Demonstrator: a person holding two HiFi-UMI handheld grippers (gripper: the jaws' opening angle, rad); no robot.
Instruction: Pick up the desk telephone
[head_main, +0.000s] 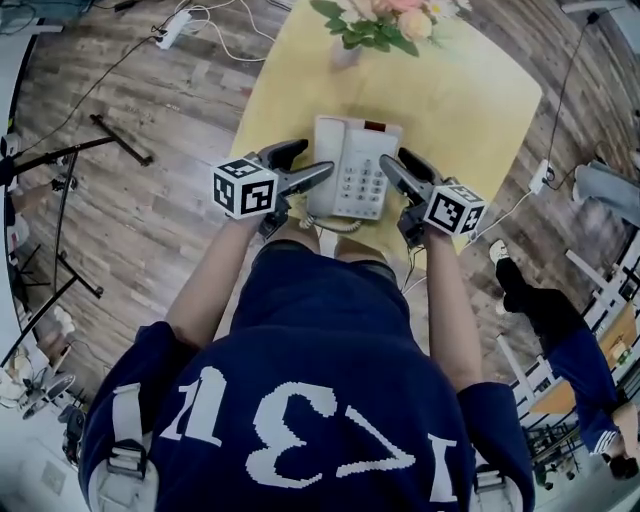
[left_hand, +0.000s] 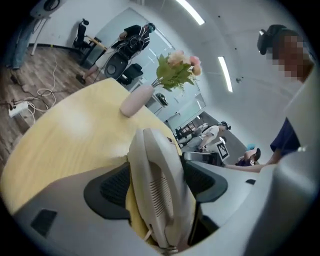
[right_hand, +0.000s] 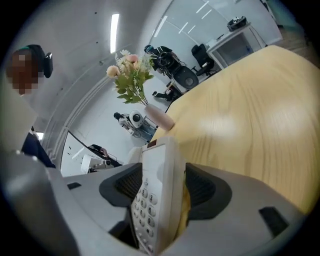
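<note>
A cream desk telephone (head_main: 350, 165) with keypad and handset lies flat near the front edge of a yellow table (head_main: 480, 90). My left gripper (head_main: 318, 157) is at its left side and my right gripper (head_main: 391, 158) at its right side, both open. In the left gripper view the handset edge (left_hand: 160, 190) stands between the dark pads (left_hand: 112, 192), and yellow table shows in the gap. In the right gripper view the keypad side (right_hand: 157, 200) sits between the pads (right_hand: 205, 192), again with a gap. Neither pair of pads presses on it.
A pink vase of flowers (head_main: 375, 25) stands at the table's far edge, behind the phone. The phone's cord (head_main: 335, 225) hangs at the near edge. On the wooden floor lie a power strip with cables (head_main: 175, 28) and tripod legs (head_main: 60, 160). A person (head_main: 560, 330) stands at the right.
</note>
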